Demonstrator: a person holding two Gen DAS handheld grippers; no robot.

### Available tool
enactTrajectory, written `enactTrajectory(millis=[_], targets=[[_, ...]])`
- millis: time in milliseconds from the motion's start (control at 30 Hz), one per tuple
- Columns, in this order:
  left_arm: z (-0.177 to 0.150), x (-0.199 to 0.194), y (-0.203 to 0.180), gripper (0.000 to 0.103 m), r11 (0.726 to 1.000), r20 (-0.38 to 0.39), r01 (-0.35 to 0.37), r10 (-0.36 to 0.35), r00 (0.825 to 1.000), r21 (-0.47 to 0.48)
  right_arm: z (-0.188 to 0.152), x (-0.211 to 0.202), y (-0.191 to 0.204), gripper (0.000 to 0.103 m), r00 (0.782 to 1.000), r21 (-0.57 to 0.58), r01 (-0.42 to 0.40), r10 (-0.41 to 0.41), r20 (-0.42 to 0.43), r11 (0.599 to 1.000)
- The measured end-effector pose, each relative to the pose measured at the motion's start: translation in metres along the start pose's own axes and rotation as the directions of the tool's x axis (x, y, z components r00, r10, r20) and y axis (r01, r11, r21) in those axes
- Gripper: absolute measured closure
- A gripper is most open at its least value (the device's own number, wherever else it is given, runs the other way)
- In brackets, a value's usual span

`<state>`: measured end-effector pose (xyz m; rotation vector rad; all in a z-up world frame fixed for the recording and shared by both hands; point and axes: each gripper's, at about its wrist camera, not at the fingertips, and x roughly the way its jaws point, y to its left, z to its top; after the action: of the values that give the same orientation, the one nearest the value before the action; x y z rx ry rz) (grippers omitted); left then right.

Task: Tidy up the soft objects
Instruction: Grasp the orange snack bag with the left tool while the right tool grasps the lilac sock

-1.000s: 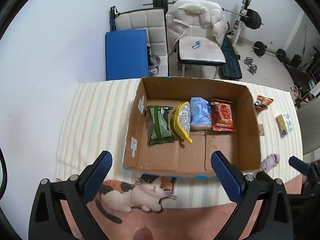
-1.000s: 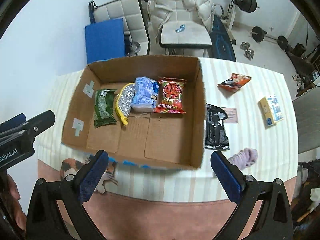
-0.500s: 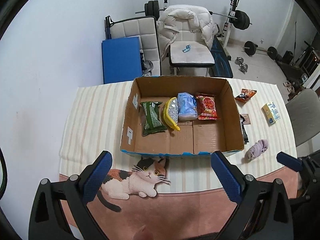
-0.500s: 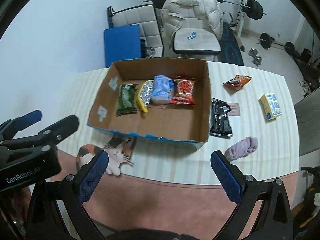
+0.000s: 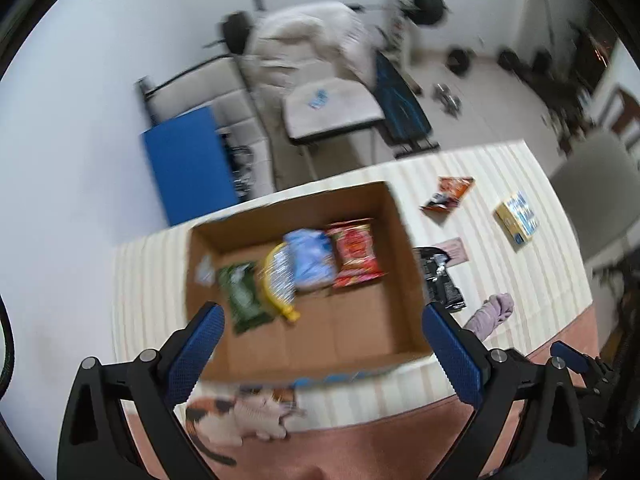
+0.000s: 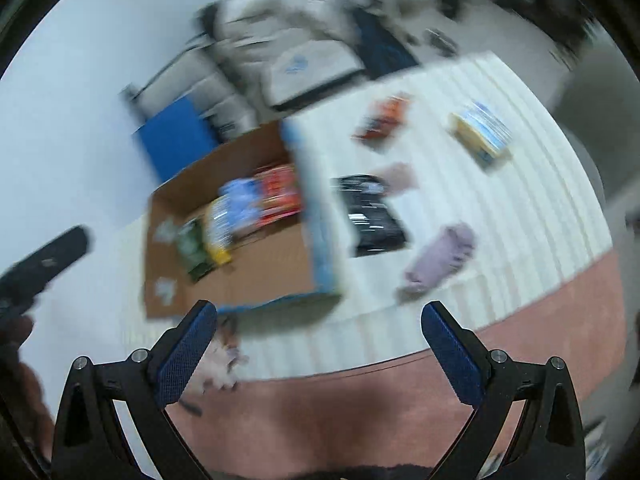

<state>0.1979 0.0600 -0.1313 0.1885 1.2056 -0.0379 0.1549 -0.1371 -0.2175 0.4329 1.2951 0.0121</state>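
I see both views blurred | left tool (image 5: 320, 344) wide open, empty | right tool (image 6: 318, 338) wide open, empty | purple cloth (image 6: 440, 258) right of box (image 6: 240, 280)

No legible text — packets' (image 5: 354, 252) print and box labels blurred.

Striped tabletop (image 5: 492, 168) bearing an open cardboard box (image 5: 404, 240); just right of it a black packet (image 5: 440, 280) and lilac cloth (image 5: 494, 312); farther off, an orange packet (image 5: 450, 194) and yellow box (image 5: 516, 218).
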Motion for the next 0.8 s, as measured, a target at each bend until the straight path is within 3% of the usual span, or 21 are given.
enactTrajectory(millis=[100, 167, 367, 567, 800], targets=[[0.045, 0.042, -0.039, 0.002, 0.995, -0.086, 0.069, -0.063, 0.994, 0.075, 0.023, 0.038, -0.063, 0.0, 0.999, 0.184, 0.001, 0.007, -0.039, 0.983], [0.067, 0.072, -0.065, 0.003, 0.988, -0.146, 0.094, -0.076, 0.986, 0.124, 0.035, 0.063, -0.09, 0.001, 0.997, 0.247, 0.02, -0.002, -0.073, 0.969], [0.124, 0.177, -0.149, 0.012, 0.957, -0.326, 0.104, -0.01, 0.945, 0.272, 0.051, 0.139, -0.133, 0.009, 0.976, 0.397, 0.043, 0.045, -0.212, 0.917], [0.159, 0.256, -0.191, 0.012, 0.933, -0.394, 0.096, 0.052, 0.918, 0.346, 0.051, 0.184, -0.142, 0.015, 0.951, 0.433, 0.075, 0.066, -0.302, 0.898], [0.164, 0.324, -0.227, 0.012, 0.909, -0.475, 0.124, 0.088, 0.876, 0.398, 0.04, 0.209, -0.145, 0.027, 0.924, 0.426, 0.098, 0.077, -0.375, 0.899]])
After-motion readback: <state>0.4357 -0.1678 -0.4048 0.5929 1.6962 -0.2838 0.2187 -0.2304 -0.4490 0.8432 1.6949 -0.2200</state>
